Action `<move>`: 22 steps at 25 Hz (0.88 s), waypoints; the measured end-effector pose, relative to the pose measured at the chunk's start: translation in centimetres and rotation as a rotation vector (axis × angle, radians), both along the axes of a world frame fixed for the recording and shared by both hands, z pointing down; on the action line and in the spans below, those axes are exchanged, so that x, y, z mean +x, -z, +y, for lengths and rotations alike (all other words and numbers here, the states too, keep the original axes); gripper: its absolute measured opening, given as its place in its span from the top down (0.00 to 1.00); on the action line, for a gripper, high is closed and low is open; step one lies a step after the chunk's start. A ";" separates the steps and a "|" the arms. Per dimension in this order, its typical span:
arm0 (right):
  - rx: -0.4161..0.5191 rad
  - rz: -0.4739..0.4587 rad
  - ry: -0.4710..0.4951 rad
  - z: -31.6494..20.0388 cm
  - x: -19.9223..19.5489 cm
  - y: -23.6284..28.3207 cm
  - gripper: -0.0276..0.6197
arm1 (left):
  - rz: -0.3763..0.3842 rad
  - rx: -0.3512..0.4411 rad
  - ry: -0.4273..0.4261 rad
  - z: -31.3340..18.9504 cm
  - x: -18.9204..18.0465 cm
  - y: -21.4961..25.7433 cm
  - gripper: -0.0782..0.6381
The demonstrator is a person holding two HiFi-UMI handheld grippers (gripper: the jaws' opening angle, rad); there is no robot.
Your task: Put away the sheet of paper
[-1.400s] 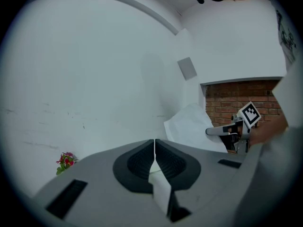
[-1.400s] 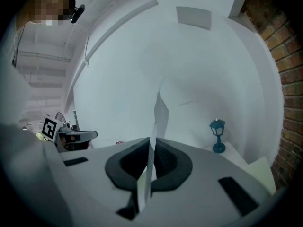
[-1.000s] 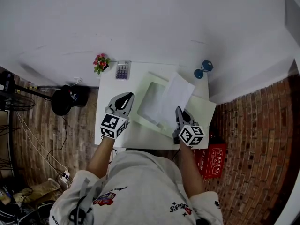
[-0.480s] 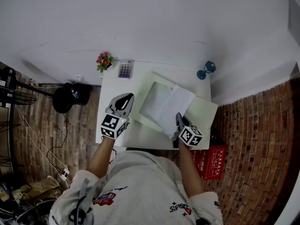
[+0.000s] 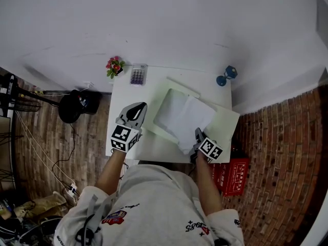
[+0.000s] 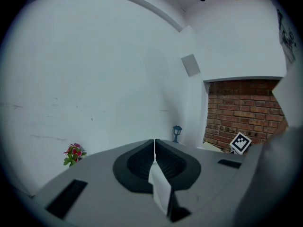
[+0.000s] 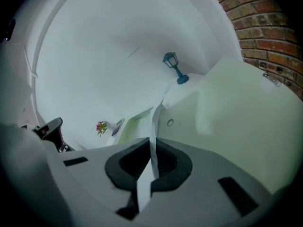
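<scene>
A white sheet of paper [image 5: 182,119] lies slanted over the open pale green folder [image 5: 224,123] on the white table [image 5: 120,94]. My right gripper [image 5: 197,132] is shut on the sheet's near corner. In the right gripper view the paper [image 7: 154,122] runs edge-on up out of the closed jaws of the right gripper [image 7: 152,161], with the folder's flap [image 7: 236,103] to the right. My left gripper [image 5: 137,107] hovers by the folder's left edge, shut, and I see nothing in it. The left gripper [image 6: 154,157] faces the white wall in its own view.
A small flower pot [image 5: 114,65] and a calculator [image 5: 136,76] sit at the table's far left. A blue lamp figurine [image 5: 225,76] stands at the far right corner. A red crate [image 5: 230,176] is on the floor to the right, and a black object [image 5: 77,106] to the left.
The right gripper has drawn back toward me and lowered. The sheet, raised a second ago, now lies flatter over the folder. The left gripper has not moved.
</scene>
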State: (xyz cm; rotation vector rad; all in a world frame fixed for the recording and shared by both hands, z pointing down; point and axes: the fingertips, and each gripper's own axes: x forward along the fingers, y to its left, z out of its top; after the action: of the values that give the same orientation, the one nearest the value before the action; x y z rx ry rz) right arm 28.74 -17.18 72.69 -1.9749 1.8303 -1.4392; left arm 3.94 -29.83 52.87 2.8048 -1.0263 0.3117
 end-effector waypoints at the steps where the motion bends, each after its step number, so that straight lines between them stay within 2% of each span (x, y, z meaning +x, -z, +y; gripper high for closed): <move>1: -0.012 -0.004 -0.003 0.1 0.1 -0.4 0.96 | -0.001 -0.002 0.001 0.0 -0.1 -0.1 0.85; 4: -0.027 -0.012 -0.002 0.0 0.4 -1.1 0.96 | -0.006 -0.005 0.003 0.0 -0.3 -0.3 0.85; 12: 0.013 -0.009 0.052 -1.8 0.3 -0.8 0.96 | -0.017 -0.009 0.016 0.1 -0.9 -0.5 0.85; 22: -0.013 -0.118 0.059 -4.5 -1.1 -2.4 0.96 | -0.034 -0.020 0.036 0.0 -1.9 -0.8 0.85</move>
State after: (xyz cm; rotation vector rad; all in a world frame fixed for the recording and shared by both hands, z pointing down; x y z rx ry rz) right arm 27.65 -21.72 75.09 -1.8138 1.8479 -1.5516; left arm 2.06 -29.83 53.66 2.7686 -1.0739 0.3641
